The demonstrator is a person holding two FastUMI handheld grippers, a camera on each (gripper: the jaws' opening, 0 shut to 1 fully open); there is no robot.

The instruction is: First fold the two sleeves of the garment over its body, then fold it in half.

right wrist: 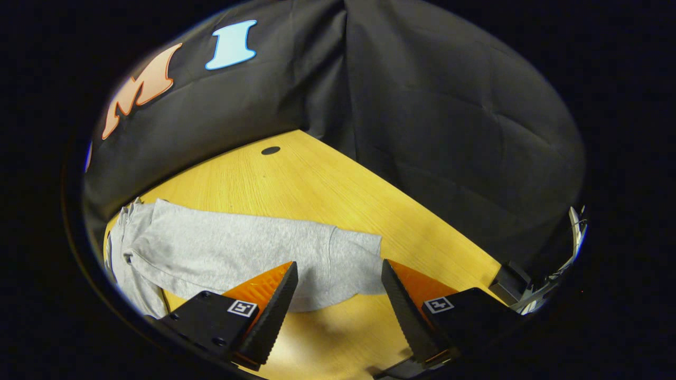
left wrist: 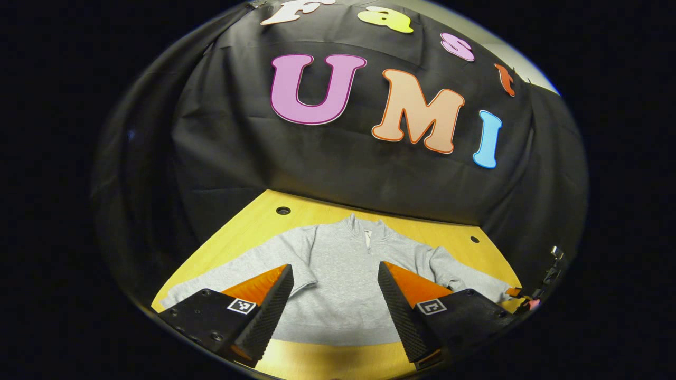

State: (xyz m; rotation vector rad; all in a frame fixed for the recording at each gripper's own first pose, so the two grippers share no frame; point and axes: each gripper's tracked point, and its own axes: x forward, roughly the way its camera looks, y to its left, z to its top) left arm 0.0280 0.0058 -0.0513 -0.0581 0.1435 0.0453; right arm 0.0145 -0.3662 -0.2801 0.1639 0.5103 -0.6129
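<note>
One grey garment (left wrist: pixel 338 274) lies flat on the desk (left wrist: pixel 248 221), collar away, both sleeves spread out sideways, none folded yet. Right gripper (right wrist: pixel 338 301): fingers apart, empty, above the cuff end of one sleeve (right wrist: pixel 253 248); the cuff sits just ahead, between the fingers. That sleeve's long axis runs from the cuff leftward to the body. Left gripper (left wrist: pixel 335 295): fingers apart, empty, over the garment's hem. Judgement: right gripper is nearer a sleeve. Count: one garment, two sleeves, two grippers.
</note>
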